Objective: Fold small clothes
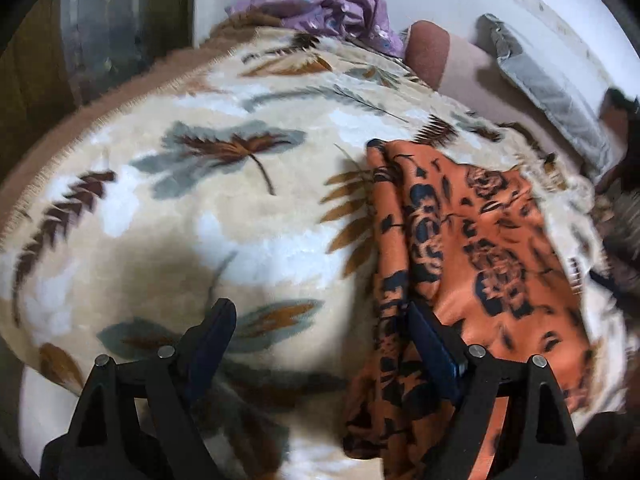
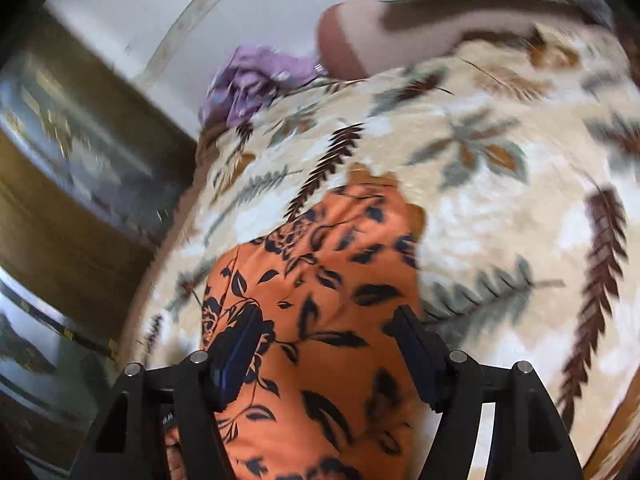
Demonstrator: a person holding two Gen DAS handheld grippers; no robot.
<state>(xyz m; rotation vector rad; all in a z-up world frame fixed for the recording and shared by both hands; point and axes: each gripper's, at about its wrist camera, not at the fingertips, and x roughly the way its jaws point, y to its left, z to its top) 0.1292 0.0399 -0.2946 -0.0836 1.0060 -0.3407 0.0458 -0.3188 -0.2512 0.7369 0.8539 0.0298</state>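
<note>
The orange flowery cloth [image 1: 480, 248] lies spread on the leafy blanket [image 1: 224, 216], at 3 o'clock from the wide-open, empty left gripper [image 1: 316, 312]. The right gripper [image 2: 324, 320], open too, hangs above it, probably ready to fold

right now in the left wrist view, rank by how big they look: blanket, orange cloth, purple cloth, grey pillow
1. blanket, fills most of the frame
2. orange cloth, though it lies closest to the camera
3 and 4. purple cloth and grey pillow look about alike; both sit far back, so I won't rank them
</note>
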